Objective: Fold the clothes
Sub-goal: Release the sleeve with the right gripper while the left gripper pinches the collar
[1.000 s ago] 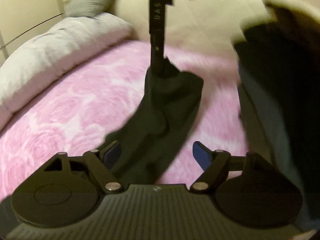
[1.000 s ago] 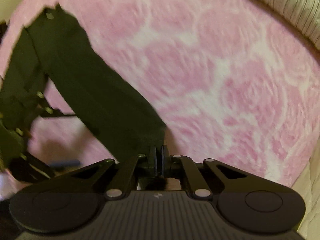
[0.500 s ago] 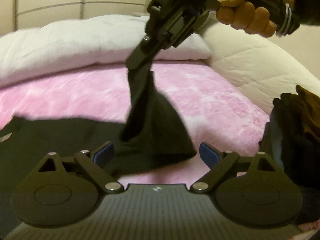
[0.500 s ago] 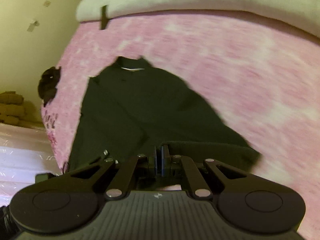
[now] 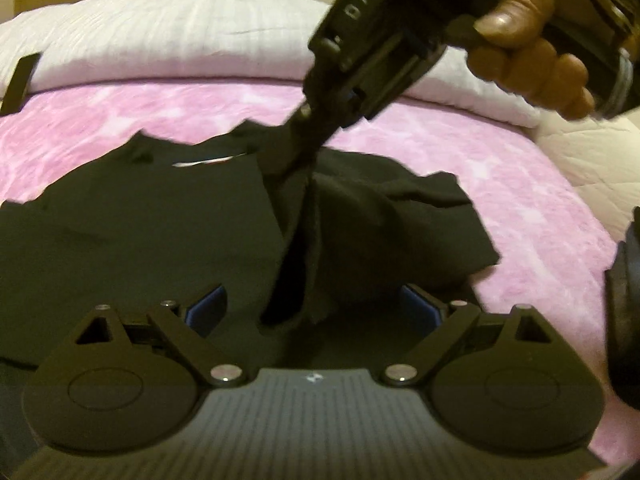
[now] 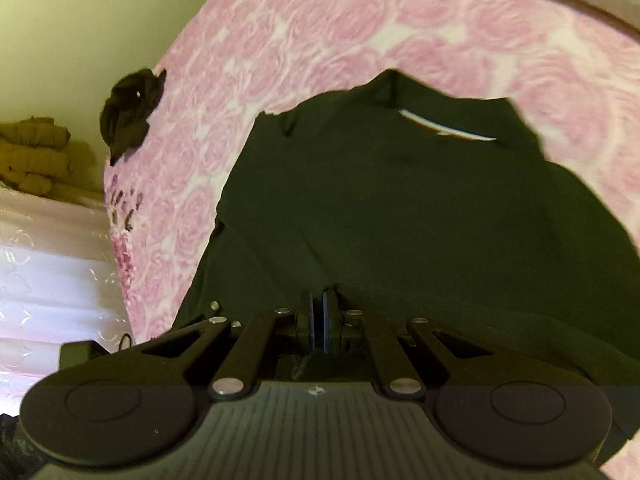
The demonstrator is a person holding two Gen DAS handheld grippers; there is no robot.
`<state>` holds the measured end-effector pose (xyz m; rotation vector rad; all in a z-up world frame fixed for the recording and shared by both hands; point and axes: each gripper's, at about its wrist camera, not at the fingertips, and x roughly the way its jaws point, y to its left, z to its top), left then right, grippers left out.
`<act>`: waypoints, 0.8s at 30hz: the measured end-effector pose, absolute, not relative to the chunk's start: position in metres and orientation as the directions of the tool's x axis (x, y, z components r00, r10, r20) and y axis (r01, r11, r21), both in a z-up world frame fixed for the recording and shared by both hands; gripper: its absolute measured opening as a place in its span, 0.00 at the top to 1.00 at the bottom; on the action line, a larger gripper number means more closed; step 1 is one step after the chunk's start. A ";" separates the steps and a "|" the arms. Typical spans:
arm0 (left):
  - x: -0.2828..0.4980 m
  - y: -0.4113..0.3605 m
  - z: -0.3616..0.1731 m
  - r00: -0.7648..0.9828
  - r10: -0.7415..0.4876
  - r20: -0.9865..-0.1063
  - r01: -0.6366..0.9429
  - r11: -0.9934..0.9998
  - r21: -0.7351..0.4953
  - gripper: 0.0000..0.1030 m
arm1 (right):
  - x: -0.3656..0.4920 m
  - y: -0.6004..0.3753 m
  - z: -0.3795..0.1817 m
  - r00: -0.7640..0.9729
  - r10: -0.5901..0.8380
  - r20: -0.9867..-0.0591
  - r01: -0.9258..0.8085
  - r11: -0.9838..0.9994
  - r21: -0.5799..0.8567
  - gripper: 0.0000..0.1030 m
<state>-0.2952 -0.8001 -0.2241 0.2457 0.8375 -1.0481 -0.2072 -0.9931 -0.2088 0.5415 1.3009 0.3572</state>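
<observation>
A black shirt [image 5: 140, 232] lies spread on the pink rose-patterned bedspread [image 5: 520, 200], its collar label [image 5: 208, 161] at the far side. My right gripper [image 5: 298, 152], held by a person's hand [image 5: 532, 52], is shut on a pinch of the shirt's cloth and lifts a fold that hangs down from it. In the right wrist view the gripper [image 6: 319, 316] has its pads together on the fabric, with the shirt [image 6: 400, 208] and its label [image 6: 448, 130] ahead. My left gripper [image 5: 312, 304] is open over the shirt's near part; the hanging fold lies between its blue pads [image 5: 208, 304], untouched.
A white quilt [image 5: 180, 36] lies along the far side of the bed, with a black strap [image 5: 18, 80] on it. A cream quilt [image 5: 592, 152] is at the right. A dark bundle of cloth [image 6: 132, 112] sits at the bed's left edge, near a brown pile [image 6: 32, 156].
Both grippers swung across the bed. The right one carried its pinched fold over the shirt's body, and the collar came into view. The left jaws stand slightly wider than a second ago.
</observation>
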 end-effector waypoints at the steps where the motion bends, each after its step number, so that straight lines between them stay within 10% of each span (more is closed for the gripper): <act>1: -0.289 -0.798 -0.228 0.229 -0.665 -0.711 0.837 0.507 -0.204 0.16 | -0.202 -0.985 -0.214 0.229 0.538 -0.811 0.046 0.826 0.561 0.96; 4: -0.272 -0.794 -0.240 0.196 -0.657 -0.728 0.824 0.513 -0.241 0.51 | -0.190 -0.965 -0.229 0.209 0.533 -0.820 0.032 0.834 0.551 0.95; 6: -0.263 -0.791 -0.251 0.169 -0.636 -0.753 0.818 0.517 -0.253 0.78 | -0.187 -0.958 -0.239 0.229 0.537 -0.812 0.049 0.827 0.560 0.78; 8: -0.258 -0.788 -0.260 0.160 -0.617 -0.770 0.808 0.530 -0.257 0.84 | -0.197 -0.962 -0.238 0.299 0.535 -0.790 0.083 0.810 0.580 0.41; 10: -0.252 -0.782 -0.266 0.142 -0.616 -0.775 0.799 0.534 -0.278 0.94 | -0.214 -0.967 -0.233 0.377 0.517 -0.768 0.103 0.801 0.590 0.36; 24: -0.211 -0.785 -0.192 0.088 -0.762 -0.642 0.757 0.470 -0.454 0.99 | -0.462 -1.063 -0.255 0.597 -0.029 -0.802 0.598 0.682 0.421 0.31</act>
